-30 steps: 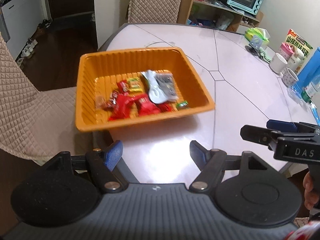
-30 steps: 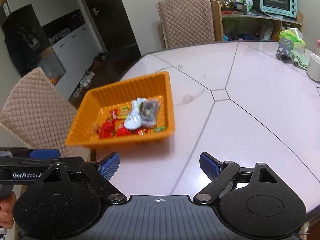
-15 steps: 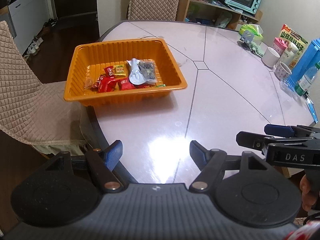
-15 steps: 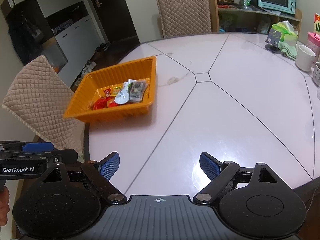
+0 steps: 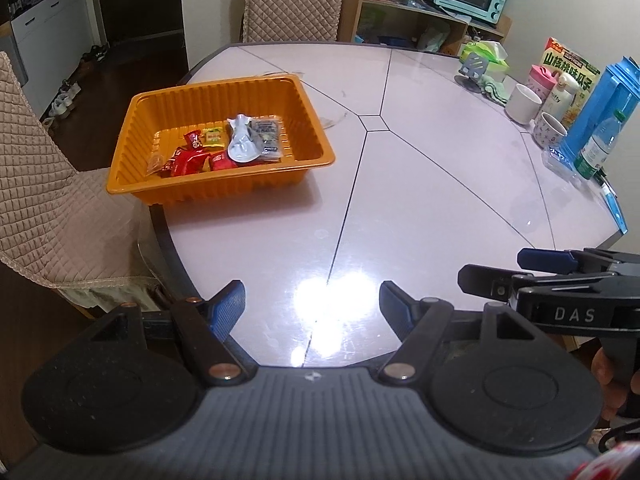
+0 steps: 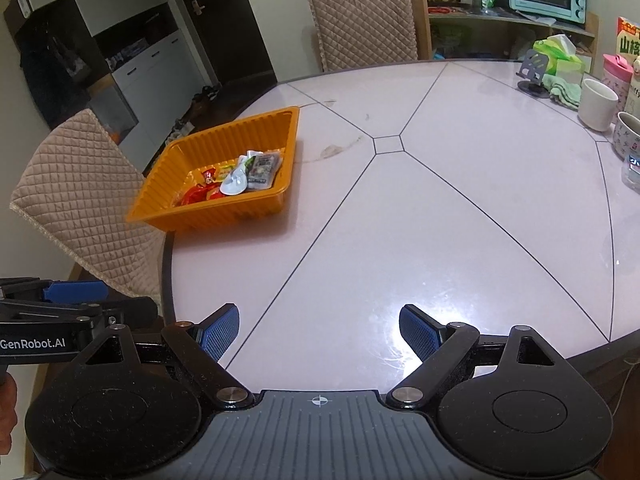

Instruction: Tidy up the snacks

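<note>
An orange plastic tray (image 5: 168, 188) stands at the table's left edge and overhangs it slightly; it also shows in the right wrist view (image 6: 224, 216). Inside lie several snack packets: red wrappers (image 5: 188, 160), a yellow one (image 5: 214, 136), a white pouch (image 5: 242, 146) and a dark packet (image 5: 268, 140). My left gripper (image 5: 312, 306) is open and empty above the table's near edge, far from the tray. My right gripper (image 6: 319, 330) is open and empty, also over the near edge. Each gripper shows in the other's view, the right (image 5: 560, 284) and the left (image 6: 60, 304).
White mugs (image 5: 522, 102), a pink cup (image 5: 540, 78), a snack box (image 5: 572, 68), a blue carton (image 5: 600, 108), a water bottle (image 5: 596, 144) and a tissue pack (image 5: 486, 58) stand at the table's right. Quilted chairs stand at left (image 5: 52, 192) and behind (image 5: 294, 0).
Both grippers have pulled back and up from the tray, which now sits farther away. Both stay open and empty.
</note>
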`<state>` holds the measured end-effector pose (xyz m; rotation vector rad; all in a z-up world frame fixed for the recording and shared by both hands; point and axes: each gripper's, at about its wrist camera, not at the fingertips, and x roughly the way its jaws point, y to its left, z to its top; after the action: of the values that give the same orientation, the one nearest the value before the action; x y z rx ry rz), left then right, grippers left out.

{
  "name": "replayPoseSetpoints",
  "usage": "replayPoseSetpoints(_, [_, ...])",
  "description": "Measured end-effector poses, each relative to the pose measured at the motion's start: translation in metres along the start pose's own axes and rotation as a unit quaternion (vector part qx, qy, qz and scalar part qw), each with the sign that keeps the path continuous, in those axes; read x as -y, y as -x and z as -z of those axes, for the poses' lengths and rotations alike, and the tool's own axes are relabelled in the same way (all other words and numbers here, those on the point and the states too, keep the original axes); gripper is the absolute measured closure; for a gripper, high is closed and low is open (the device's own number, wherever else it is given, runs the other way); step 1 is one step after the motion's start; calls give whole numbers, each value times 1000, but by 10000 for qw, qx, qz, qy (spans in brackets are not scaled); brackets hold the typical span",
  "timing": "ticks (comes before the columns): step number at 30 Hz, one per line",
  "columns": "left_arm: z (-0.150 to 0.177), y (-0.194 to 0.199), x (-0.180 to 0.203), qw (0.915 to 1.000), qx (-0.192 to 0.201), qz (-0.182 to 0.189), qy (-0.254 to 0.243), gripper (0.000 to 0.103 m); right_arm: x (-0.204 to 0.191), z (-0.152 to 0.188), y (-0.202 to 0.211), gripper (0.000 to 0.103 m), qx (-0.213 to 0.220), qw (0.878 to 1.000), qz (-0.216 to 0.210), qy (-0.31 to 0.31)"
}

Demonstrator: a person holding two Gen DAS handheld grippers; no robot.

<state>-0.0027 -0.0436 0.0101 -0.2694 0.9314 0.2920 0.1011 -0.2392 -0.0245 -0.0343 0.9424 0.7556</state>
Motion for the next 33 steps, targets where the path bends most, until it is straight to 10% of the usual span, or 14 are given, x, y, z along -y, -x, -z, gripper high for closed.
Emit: replayPoseSetpoints(33, [-6,-9,11,10000,-60,33,-49,31,12,-3,-1,16,-25,10000,-14,-30])
